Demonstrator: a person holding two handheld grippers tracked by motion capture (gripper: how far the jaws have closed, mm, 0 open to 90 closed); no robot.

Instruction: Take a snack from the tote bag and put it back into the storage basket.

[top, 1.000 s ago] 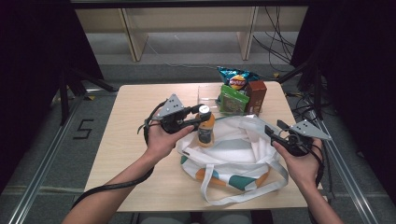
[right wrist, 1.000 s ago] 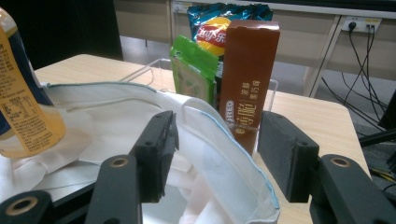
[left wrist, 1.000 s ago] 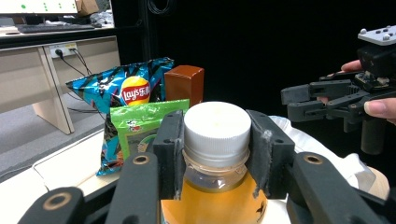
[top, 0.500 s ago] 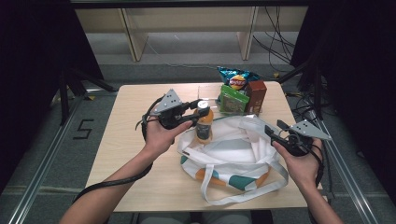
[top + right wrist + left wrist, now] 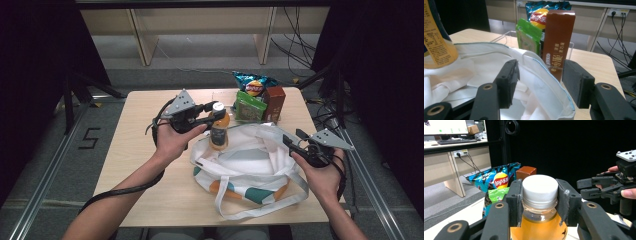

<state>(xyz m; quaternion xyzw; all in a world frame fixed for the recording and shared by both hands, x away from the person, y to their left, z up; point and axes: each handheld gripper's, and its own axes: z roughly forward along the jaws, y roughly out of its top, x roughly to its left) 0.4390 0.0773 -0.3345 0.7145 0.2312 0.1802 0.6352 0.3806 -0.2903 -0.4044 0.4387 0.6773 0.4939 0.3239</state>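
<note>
Orange-juice bottle, clear plastic with a white screw cap, hangs from your left gripper, whose jaws are clamped just under the cap on the neck, as the left gripper view shows plainly. You hold it upright above the far-left rim of the white cloth tote bag with its orange and green print, which lies slumped near the counter's front right corner. Whether the bottle's base touches the cloth or hangs just clear of it, I cannot tell.

To place it well, keep the bottle vertical and carry it rightward over the open mouth before you lower it; a grip this high lets the heavy body swing, so move slowly and let go only when the base rests on the bag's floor.

Your right gripper sits at the bag's right rim with its jaws apart, and the right gripper view shows the blue-piped hem lying between them, not pinched. Close on that hem and lift it, so the mouth stands wide for the bottle.

Along the counter's far edge, beyond the bag, a clear tray holds a blue crisp packet, a green snack pouch and a tall brown carton; steer clear of them.
</note>
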